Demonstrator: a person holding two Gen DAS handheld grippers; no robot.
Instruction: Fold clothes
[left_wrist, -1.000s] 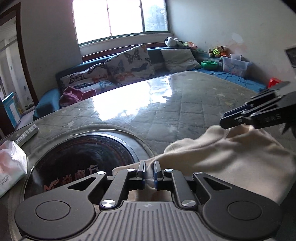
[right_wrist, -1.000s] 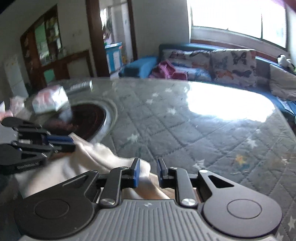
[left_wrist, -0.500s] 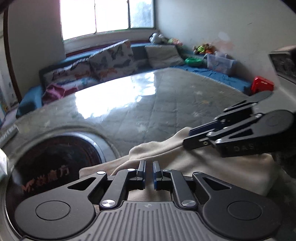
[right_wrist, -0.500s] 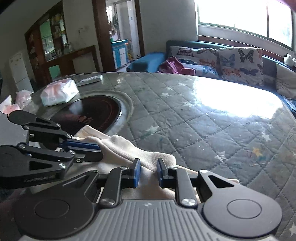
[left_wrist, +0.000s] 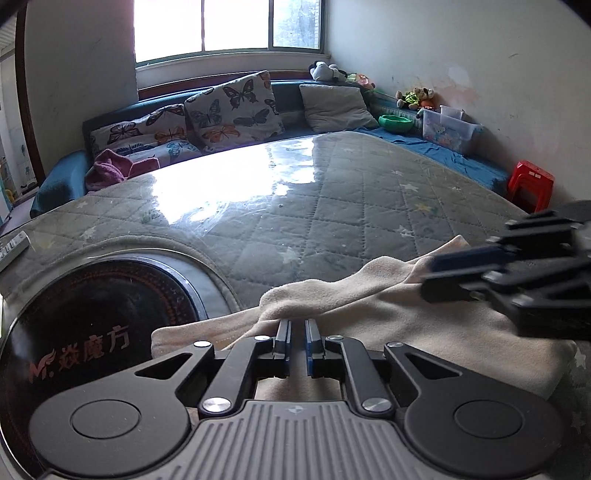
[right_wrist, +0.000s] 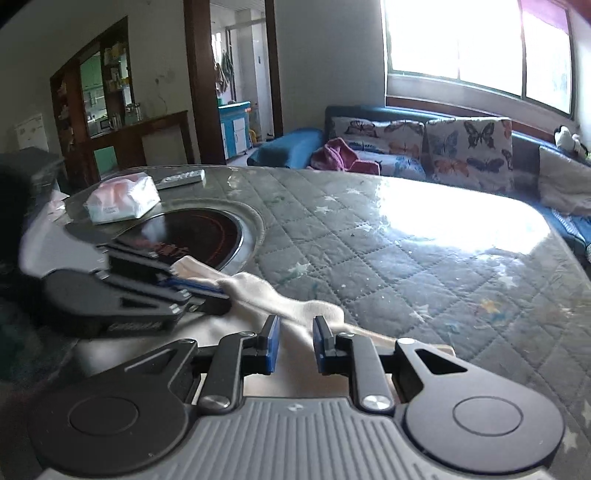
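Observation:
A cream garment (left_wrist: 406, 325) lies bunched on the glass-topped quilted table (left_wrist: 332, 206), near its front edge. My left gripper (left_wrist: 297, 326) is shut on a fold of the cloth at its left end. In the right wrist view the left gripper (right_wrist: 219, 291) shows cloth pinched between its blue pads. My right gripper (right_wrist: 295, 325) is shut on a ridge of the same garment (right_wrist: 258, 288) further right. The left wrist view shows the right gripper (left_wrist: 428, 273) blurred, low over the cloth.
A black round cooktop (left_wrist: 92, 302) is set into the table beside the garment. A tissue pack (right_wrist: 122, 199) and a remote (right_wrist: 181, 179) lie beyond it. Sofas with butterfly cushions (left_wrist: 232, 107) ring the table, and a red stool (left_wrist: 532, 184) stands at right.
The right gripper has slid rightward, away from the left one, drawing the garment out flatter along the table. Both grips have held.

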